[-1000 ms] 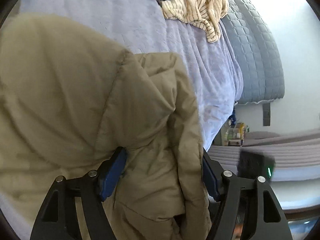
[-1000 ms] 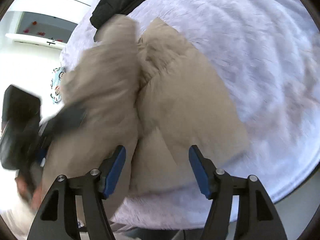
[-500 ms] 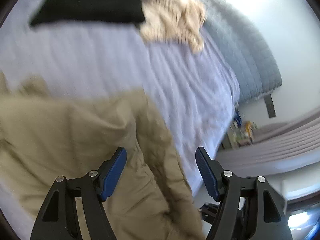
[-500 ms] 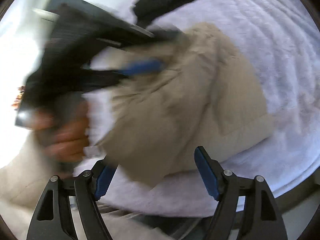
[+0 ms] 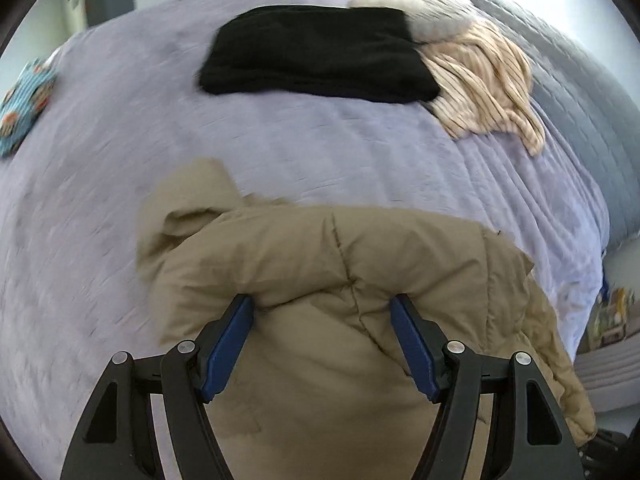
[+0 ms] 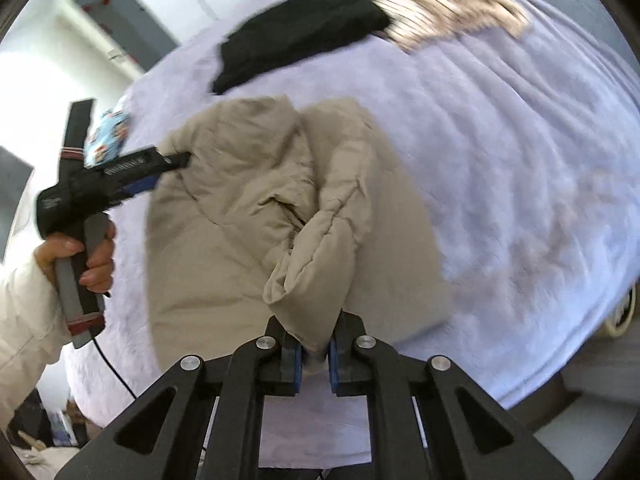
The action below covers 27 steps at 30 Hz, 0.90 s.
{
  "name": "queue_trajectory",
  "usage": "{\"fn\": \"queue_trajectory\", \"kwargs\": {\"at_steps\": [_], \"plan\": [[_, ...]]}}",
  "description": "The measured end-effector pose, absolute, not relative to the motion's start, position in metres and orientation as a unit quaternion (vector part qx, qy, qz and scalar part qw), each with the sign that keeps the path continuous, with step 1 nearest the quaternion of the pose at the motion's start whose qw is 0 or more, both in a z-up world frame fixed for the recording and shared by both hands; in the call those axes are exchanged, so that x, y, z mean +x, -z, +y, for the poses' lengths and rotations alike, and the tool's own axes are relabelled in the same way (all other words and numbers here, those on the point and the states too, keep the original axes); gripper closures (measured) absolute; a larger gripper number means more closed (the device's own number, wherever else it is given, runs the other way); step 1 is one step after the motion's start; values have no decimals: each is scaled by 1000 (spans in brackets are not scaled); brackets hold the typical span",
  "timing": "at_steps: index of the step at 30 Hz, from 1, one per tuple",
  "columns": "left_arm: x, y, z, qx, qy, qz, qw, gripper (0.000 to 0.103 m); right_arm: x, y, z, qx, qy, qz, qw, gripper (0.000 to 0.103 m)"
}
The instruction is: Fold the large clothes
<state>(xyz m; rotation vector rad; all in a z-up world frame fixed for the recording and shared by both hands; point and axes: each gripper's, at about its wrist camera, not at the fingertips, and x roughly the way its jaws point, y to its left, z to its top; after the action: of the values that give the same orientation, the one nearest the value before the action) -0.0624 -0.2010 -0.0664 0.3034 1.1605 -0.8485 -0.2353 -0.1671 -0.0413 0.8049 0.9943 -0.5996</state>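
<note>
Tan padded jacket is lying crumpled on the lavender blanket covering the bed. The right gripper is pinching a bunched fold of the jacket's edge, its blue pads pressed tight on the fabric. The left gripper is hovering over the jacket with its fingers spread apart, gripping nothing. Farther back, a folded black garment is lying beside a striped cream garment.

We find no legible text; white lettering on left gripper body too blurred to read.
</note>
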Motion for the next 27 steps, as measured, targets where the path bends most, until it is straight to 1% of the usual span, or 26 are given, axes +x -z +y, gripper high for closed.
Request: {"fn": "queue_trajectory", "kwargs": {"at_steps": [2, 7, 11, 13, 15, 16, 17, 18, 19, 20, 21, 24, 26, 27], "plan": [[-73, 68, -225, 145, 397, 524, 739, 31, -251, 56, -178, 386, 290, 460, 745, 93], [-94, 90, -288, 157, 402, 534, 727, 31, -265, 89, -199, 399, 306, 474, 722, 93], [-105, 102, -309, 167, 396, 539, 725, 31, -272, 118, -221, 428, 295, 488, 701, 90], [-106, 106, -310, 174, 391, 538, 726, 31, -276, 114, -230, 441, 289, 489, 695, 88], [-102, 109, -310, 171, 387, 544, 724, 31, -284, 97, -241, 447, 292, 476, 699, 87], [-100, 110, -308, 169, 386, 547, 723, 31, -289, 87, -245, 448, 298, 467, 702, 81], [-98, 111, -307, 166, 385, 550, 722, 31, -294, 74, -249, 447, 306, 455, 706, 78], [-96, 111, -306, 162, 386, 553, 720, 31, -299, 58, -254, 449, 311, 436, 716, 71], [-96, 112, -305, 160, 385, 554, 720, 31, -300, 47, -259, 450, 311, 421, 723, 60], [-96, 112, -305, 160, 385, 555, 720, 31, -299, 38, -266, 452, 308, 407, 732, 52], [-96, 112, -305, 160, 385, 555, 720, 31, -294, 30, -275, 457, 294, 392, 742, 40], [-97, 113, -306, 164, 382, 554, 721, 31, -259, 33, -292, 465, 243, 389, 757, 39], [-97, 113, -306, 164, 381, 556, 721, 31, -234, 46, -300, 471, 226, 393, 757, 39], [-96, 113, -306, 163, 381, 557, 720, 31, -216, 62, -309, 484, 220, 397, 748, 39]]}}
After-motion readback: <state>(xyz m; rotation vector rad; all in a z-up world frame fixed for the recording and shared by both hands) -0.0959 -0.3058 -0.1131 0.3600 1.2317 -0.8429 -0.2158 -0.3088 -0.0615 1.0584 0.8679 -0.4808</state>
